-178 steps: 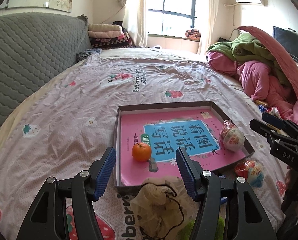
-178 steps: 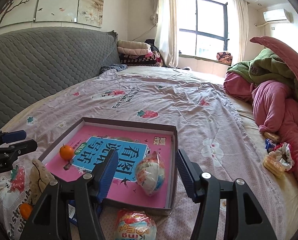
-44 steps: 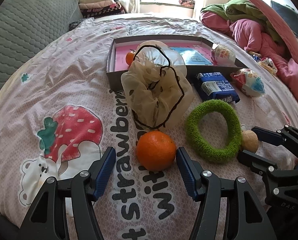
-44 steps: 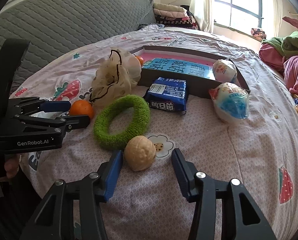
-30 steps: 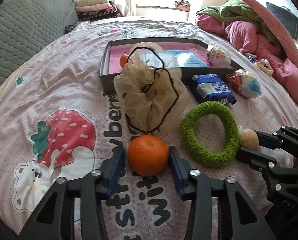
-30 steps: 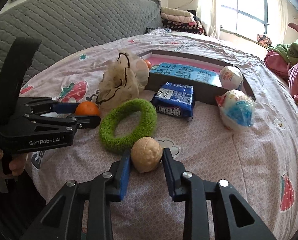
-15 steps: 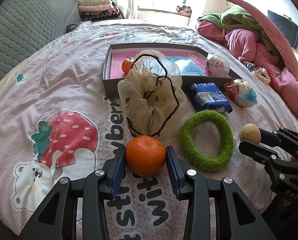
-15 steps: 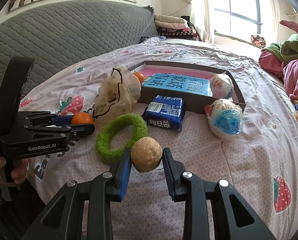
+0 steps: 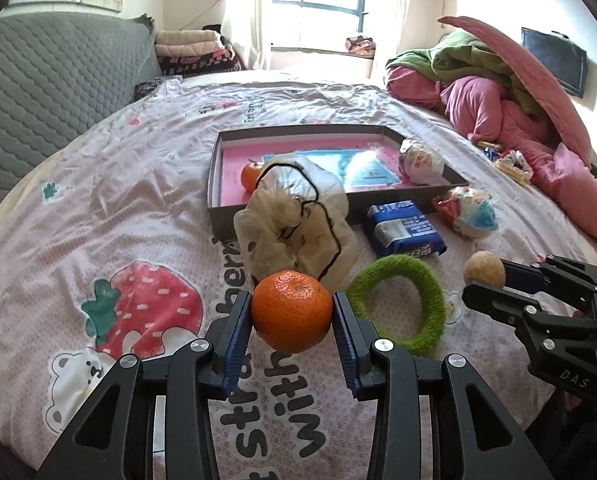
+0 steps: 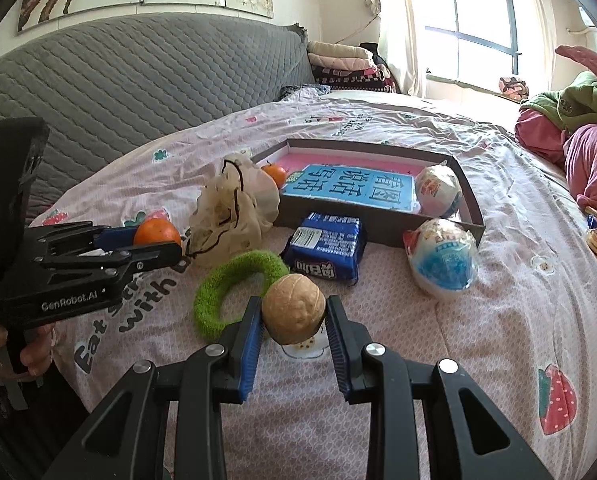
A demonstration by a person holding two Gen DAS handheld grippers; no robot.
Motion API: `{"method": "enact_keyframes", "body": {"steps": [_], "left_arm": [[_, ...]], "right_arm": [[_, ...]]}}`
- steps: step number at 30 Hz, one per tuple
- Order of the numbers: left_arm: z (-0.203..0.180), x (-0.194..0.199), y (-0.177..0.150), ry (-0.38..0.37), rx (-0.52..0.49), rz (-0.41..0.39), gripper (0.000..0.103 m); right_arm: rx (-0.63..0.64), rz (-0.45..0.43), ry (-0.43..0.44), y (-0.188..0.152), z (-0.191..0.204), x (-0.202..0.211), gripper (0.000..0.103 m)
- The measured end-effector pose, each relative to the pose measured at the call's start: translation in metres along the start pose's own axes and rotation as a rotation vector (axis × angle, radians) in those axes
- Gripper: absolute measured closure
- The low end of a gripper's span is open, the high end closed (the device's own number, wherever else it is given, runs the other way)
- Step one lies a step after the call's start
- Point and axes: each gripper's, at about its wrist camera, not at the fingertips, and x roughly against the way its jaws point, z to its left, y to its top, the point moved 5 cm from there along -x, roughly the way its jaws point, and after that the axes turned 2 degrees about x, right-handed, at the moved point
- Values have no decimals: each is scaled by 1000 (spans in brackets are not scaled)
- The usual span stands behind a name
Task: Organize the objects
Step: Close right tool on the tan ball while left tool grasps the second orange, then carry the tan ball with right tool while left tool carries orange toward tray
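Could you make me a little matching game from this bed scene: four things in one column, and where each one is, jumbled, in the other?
Things:
1. large orange
2. walnut
3. small orange
4. blue packet

Places:
A. inside the shallow box
B. on the bedsheet, just outside the box's near wall
C. between the pads of the left gripper
D. between the pads of the right gripper

Pairs: 1-C, 2-D, 3-A, 4-B
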Motion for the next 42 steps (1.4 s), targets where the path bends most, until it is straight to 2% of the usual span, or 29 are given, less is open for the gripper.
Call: {"method": "enact_keyframes", "body": {"steps": [21, 42], "left_arm": [[-10, 2, 27, -18, 7, -50, 62], [-14, -16, 60, -24, -11, -72, 62]], "right_arm": [[-6, -56, -25, 25, -15, 4, 71], [-9, -78, -43, 52, -36, -3, 71]]}}
